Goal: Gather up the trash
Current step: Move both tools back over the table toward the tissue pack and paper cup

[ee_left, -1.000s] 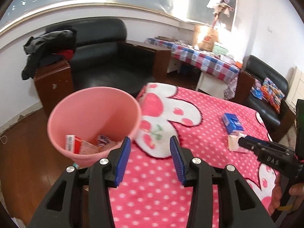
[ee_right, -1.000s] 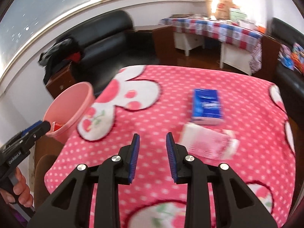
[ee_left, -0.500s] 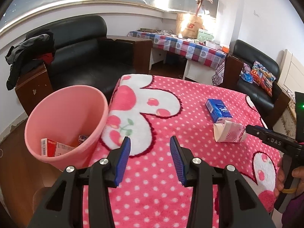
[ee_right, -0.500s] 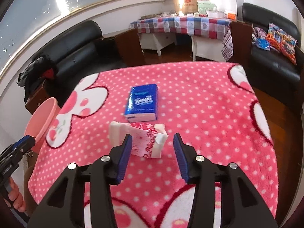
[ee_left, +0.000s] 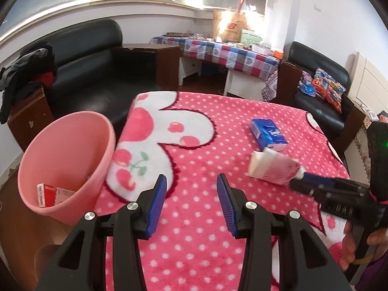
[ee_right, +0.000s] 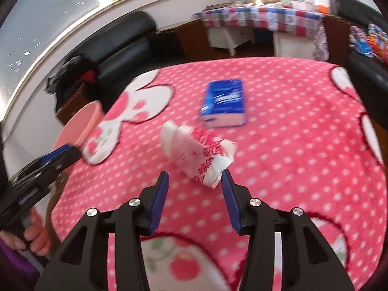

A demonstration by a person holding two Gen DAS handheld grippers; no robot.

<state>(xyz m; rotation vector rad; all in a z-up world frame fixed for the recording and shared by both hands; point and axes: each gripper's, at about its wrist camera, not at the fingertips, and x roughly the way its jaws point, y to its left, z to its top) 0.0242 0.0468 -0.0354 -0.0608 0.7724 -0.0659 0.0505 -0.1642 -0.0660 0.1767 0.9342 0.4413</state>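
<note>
The right wrist view is smeared with motion: the print on the crumpled paper cup (ee_right: 197, 150) and the lettering on the blue tissue pack (ee_right: 223, 103) cannot be read. The pink bin (ee_right: 78, 127) shows only part of its rim there. In the left wrist view, the bin's wall hides most of the red box (ee_left: 52, 195) inside.

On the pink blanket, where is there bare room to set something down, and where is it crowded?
Free: the wide stretch of blanket between the pink bin and the crumpled carton, and the far side behind the blue tissue pack. Crowded: around the carton, with the pack close behind and the right gripper at it, jaws open.
</note>
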